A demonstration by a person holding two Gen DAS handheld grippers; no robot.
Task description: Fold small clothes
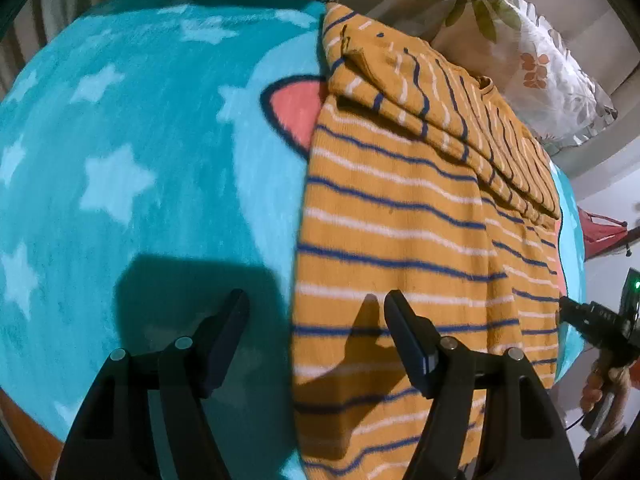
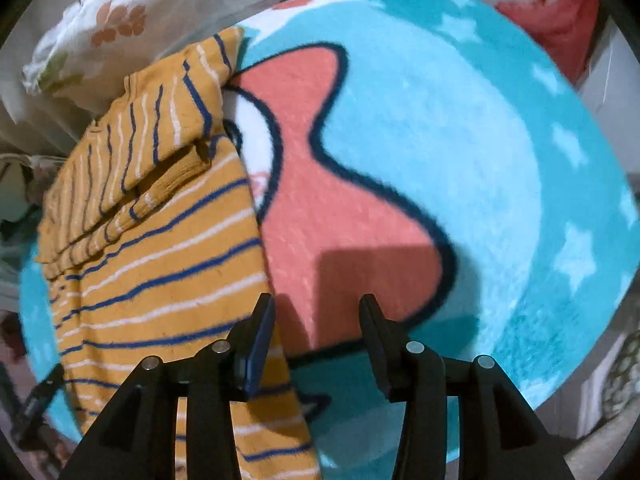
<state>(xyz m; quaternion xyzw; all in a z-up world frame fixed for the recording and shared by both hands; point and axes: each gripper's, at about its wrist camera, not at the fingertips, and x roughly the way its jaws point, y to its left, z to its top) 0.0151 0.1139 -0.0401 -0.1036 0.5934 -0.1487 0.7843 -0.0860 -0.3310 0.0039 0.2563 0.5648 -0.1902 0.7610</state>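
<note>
A mustard-yellow garment with navy and white stripes (image 1: 400, 216) lies on a teal star-patterned blanket (image 1: 132, 152), its sleeves folded across the upper part. My left gripper (image 1: 316, 300) is open and empty, hovering over the garment's left edge, one finger over blanket, the other over cloth. In the right wrist view the garment (image 2: 160, 248) lies at the left; my right gripper (image 2: 316, 304) is open and empty above its right edge and the blanket's (image 2: 460, 128) salmon patch. The right gripper (image 1: 576, 312) also shows at the far right of the left wrist view.
A floral pillow (image 1: 532, 56) sits behind the garment, also in the right wrist view (image 2: 104, 28). A red cushion (image 2: 560, 24) lies beyond the blanket's far edge. The blanket ends just right of the garment (image 1: 572, 240).
</note>
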